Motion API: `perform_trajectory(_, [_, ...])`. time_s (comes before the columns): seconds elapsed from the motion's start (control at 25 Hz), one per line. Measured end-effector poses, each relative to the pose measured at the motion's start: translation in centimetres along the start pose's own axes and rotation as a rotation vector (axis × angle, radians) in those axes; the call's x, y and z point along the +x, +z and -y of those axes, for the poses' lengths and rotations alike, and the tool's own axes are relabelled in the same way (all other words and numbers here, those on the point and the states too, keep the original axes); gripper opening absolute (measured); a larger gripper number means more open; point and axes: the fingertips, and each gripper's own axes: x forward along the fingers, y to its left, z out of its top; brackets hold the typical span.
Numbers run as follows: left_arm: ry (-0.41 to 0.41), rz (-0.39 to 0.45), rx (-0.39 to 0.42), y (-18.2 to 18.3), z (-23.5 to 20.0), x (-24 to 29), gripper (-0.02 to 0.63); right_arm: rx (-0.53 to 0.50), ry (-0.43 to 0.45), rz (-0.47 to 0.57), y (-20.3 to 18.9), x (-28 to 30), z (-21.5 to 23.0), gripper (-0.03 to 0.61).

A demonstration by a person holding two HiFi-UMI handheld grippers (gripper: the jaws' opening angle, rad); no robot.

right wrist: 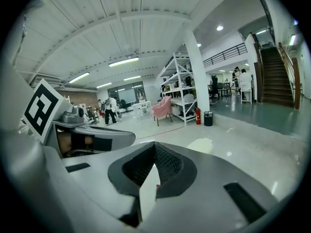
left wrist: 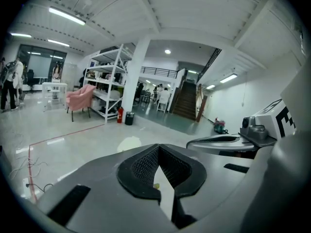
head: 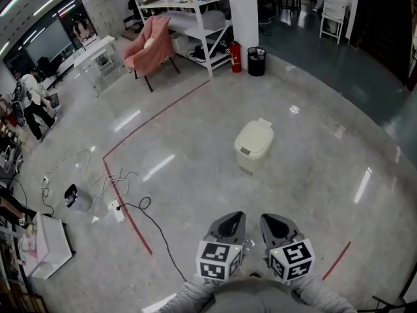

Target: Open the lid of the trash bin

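A cream trash bin [head: 253, 146] stands on the grey floor with its lid down, well ahead of me. It shows as a pale shape in the left gripper view [left wrist: 129, 143] and in the right gripper view [right wrist: 202, 145]. My left gripper [head: 227, 225] and right gripper [head: 277, 226] hang side by side near my body, both pointed toward the bin and far from it. Each is shut with nothing held: left gripper [left wrist: 160, 152], right gripper [right wrist: 155, 148].
A red tape line [head: 124, 204] and cables with a power strip [head: 117, 210] lie on the floor at the left. At the back are a pink armchair [head: 150, 47], white shelving [head: 189, 12], a red fire extinguisher [head: 235, 57], a black bin [head: 257, 61] and a person [head: 34, 103].
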Motion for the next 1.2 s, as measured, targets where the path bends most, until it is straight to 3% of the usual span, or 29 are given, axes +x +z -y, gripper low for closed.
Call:
perform_trajectory(0.6, [-0.072,-0.063,0.032,6.9,-10.8,9.8,0.005,0.042,-0.087,0.004,6.8,14.0,5.0,-0.003])
perform_trajectory(1.2, [-0.119,-0.105,0.033,9.0,-17.5,16.5,0.005,0.078,-0.157,-0.021,8.9,21.9,8.6,-0.003])
